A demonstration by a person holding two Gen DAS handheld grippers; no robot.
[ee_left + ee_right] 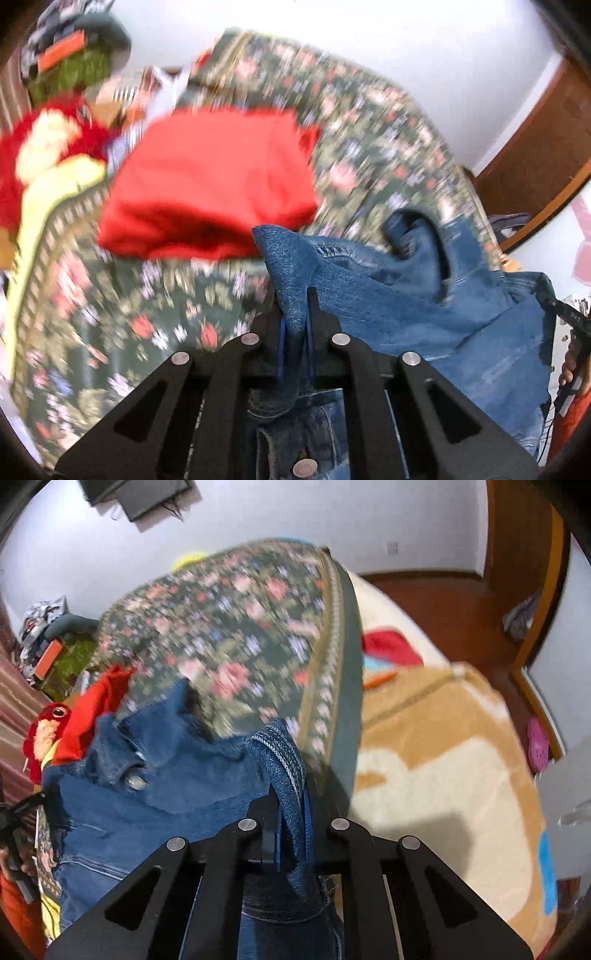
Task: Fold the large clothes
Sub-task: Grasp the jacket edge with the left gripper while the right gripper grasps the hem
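Floral bedspread (pixel 369 140) w/ folded red garment (pixel 210 177) on it.

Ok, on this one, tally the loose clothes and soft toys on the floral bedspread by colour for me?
Blue: 1, the denim garment, pinched by both the left gripper and the right gripper.
Red: 2, the red folded garment and the red plush toy.
Total: 3 on the floral bedspread.

A home bedroom: a bed under a dark green floral bedspread (pixel 236 635) and a tan-and-cream fleece blanket (pixel 443 746), a red plush toy (pixel 50 723), white walls, brown wooden door frame (pixel 517 572).
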